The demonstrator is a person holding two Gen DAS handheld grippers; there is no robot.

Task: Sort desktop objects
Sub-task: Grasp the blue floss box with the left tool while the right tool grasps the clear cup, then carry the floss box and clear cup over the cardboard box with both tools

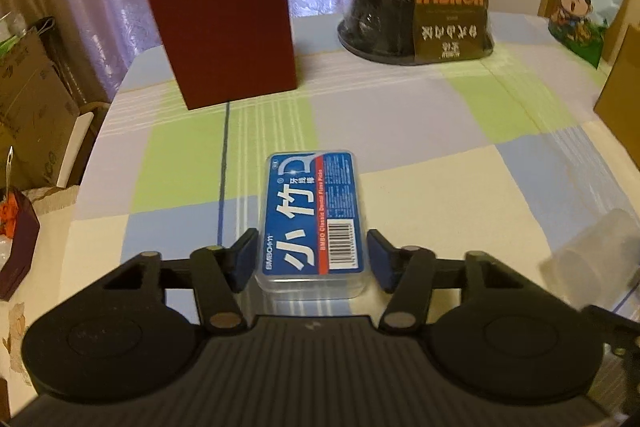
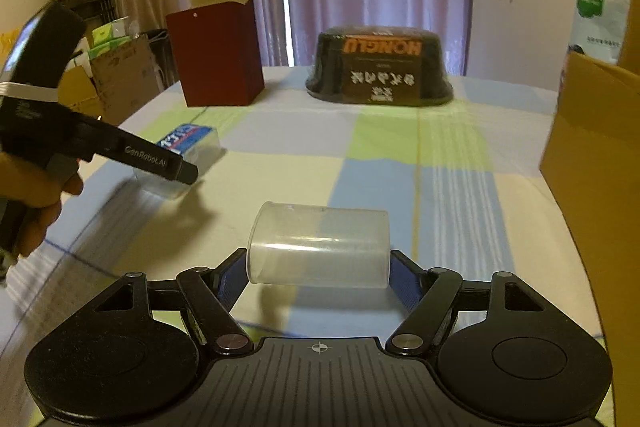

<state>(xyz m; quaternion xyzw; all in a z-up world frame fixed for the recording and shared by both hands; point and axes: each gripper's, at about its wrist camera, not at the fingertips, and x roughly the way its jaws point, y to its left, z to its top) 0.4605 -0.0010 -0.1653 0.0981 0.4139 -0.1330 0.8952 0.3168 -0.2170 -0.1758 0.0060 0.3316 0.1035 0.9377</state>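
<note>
Left gripper (image 1: 311, 259) brackets the floss-pick box (image 1: 311, 219), pads just beside it, not clenched; right gripper (image 2: 319, 273) grasps the clear cup (image 2: 320, 247) sideways above mid-desk — ready for sorting.

I'm reading "BMBO" and "Classic Dental Floss Picks" on the blue floss box (image 1: 312, 219), "HONGLU" upside down on the black bowl (image 1: 416, 15), and "GenRobot.AI" on the left gripper (image 2: 182, 173).

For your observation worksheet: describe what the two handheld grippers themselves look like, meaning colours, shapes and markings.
Each gripper, left gripper and right gripper, is black plastic: a ribbed central body, two round housings, linkage bars with silver pivot pins, blue finger pads. The right wrist view shows white "GenRobot.AI" lettering and a white band on the left one.
</note>
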